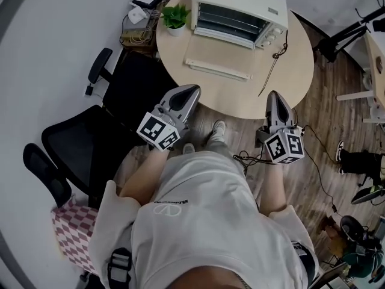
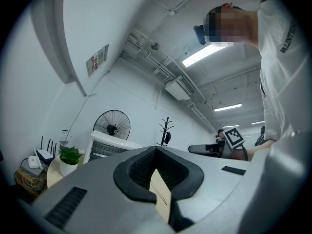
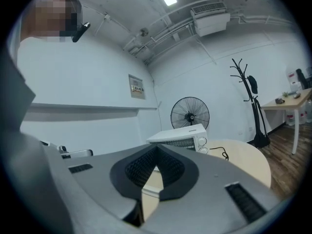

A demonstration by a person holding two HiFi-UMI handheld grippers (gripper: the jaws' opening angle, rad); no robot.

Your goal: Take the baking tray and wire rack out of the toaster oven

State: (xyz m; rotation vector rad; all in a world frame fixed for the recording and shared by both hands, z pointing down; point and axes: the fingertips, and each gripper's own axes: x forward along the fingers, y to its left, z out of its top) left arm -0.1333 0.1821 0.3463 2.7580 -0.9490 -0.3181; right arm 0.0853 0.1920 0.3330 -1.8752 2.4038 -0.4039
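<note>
A white toaster oven (image 1: 240, 8) stands at the far side of a round wooden table (image 1: 289, 71). Its door (image 1: 216, 68) lies folded down flat toward me. Wire bars (image 1: 231, 21) show inside the cavity; I cannot make out the baking tray apart from them. My left gripper (image 1: 194, 89) hovers at the table's near left edge, jaws shut and empty. My right gripper (image 1: 274, 94) hovers at the near right edge, also shut and empty. Both point toward the oven (image 2: 109, 147), which also shows beyond the right gripper's (image 3: 157, 147) closed tips as the oven (image 3: 180, 138).
A small potted plant (image 1: 175, 18) sits left of the oven. The oven's black cable (image 1: 274, 65) trails across the table's right side. A black office chair (image 1: 78, 137) stands to the left. A floor fan (image 3: 190, 113) and a coat rack (image 3: 251, 101) stand behind the table.
</note>
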